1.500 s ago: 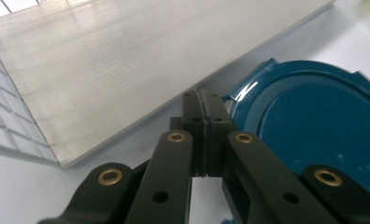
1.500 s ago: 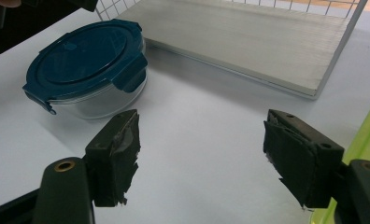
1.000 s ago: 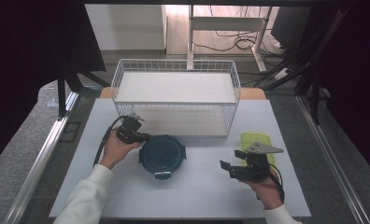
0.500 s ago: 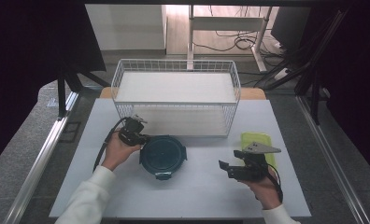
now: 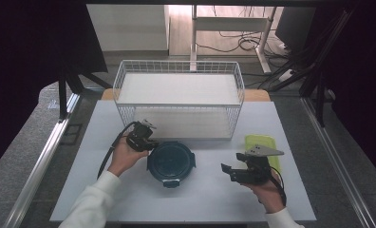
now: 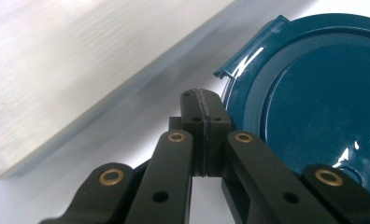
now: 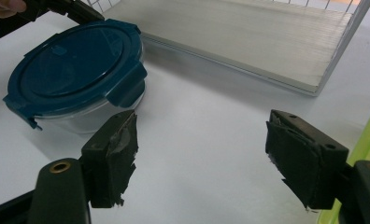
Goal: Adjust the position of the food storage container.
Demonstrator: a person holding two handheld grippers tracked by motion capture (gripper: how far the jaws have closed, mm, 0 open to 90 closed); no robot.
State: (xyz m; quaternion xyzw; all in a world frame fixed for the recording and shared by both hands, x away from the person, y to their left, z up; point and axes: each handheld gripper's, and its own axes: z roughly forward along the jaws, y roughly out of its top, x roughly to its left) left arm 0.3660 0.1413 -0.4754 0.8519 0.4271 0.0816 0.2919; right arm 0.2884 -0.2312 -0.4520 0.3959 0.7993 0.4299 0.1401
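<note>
Table [image 5: 96, 190]: we see it white, carrying everything.
Wire basket [image 5: 179, 80]: at the far edge.
Container [image 5: 171, 161]: round, blue-lidded, mid-table before the basket.
Left gripper [image 5: 145, 141]: fingers [image 6: 202, 114] pressed together, just beside the lid's rim.
Right gripper [image 5: 226, 171]: fingers [image 7: 115, 154] spread, empty, well right of the container.

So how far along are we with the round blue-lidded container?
Done: nothing visibly; one lid latch sticks out, and the round blue-lidded clear container sits on the white table. In hand: the shut left hand-held gripper is at its rim. Left: the open right hand-held gripper waits apart, holding nothing.
</note>
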